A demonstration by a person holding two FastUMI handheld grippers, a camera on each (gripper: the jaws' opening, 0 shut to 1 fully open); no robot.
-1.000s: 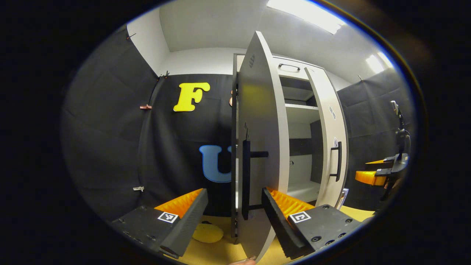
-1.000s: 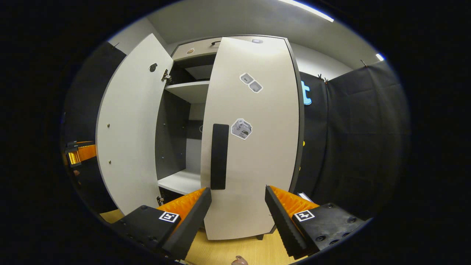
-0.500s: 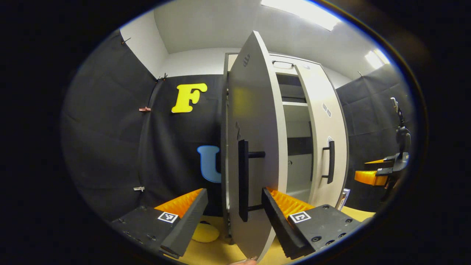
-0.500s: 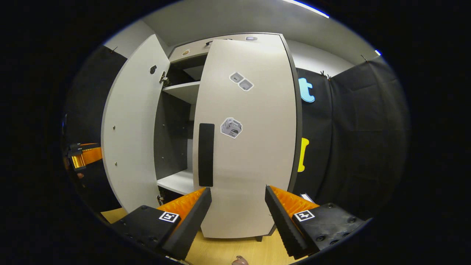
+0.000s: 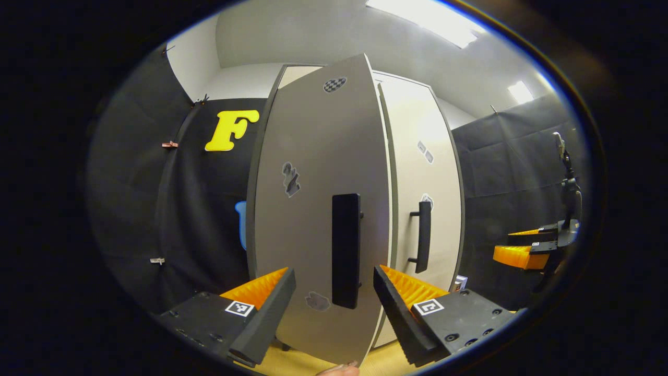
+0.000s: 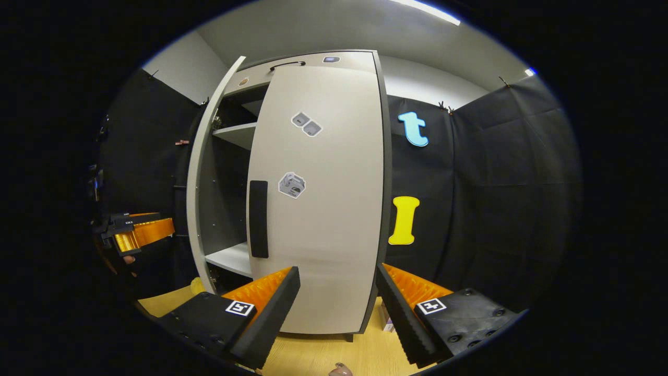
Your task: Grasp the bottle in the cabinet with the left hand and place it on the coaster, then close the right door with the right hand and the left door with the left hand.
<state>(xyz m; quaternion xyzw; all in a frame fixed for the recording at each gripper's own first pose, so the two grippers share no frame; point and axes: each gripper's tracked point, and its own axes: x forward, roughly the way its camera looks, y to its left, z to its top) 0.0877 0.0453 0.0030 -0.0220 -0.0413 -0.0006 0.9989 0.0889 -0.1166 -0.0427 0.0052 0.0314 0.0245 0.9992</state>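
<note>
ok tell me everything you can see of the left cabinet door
The left cabinet door is a tall, flat, matte light-grey panel, like laminated board, with a dark edge. A black vertical bar handle sits near its free edge, and small stickers dot its face. It hangs upright, not fully shut: the right gripper view shows a gap with shelves behind it. The left gripper faces it with fingers apart; contact cannot be told.
</note>
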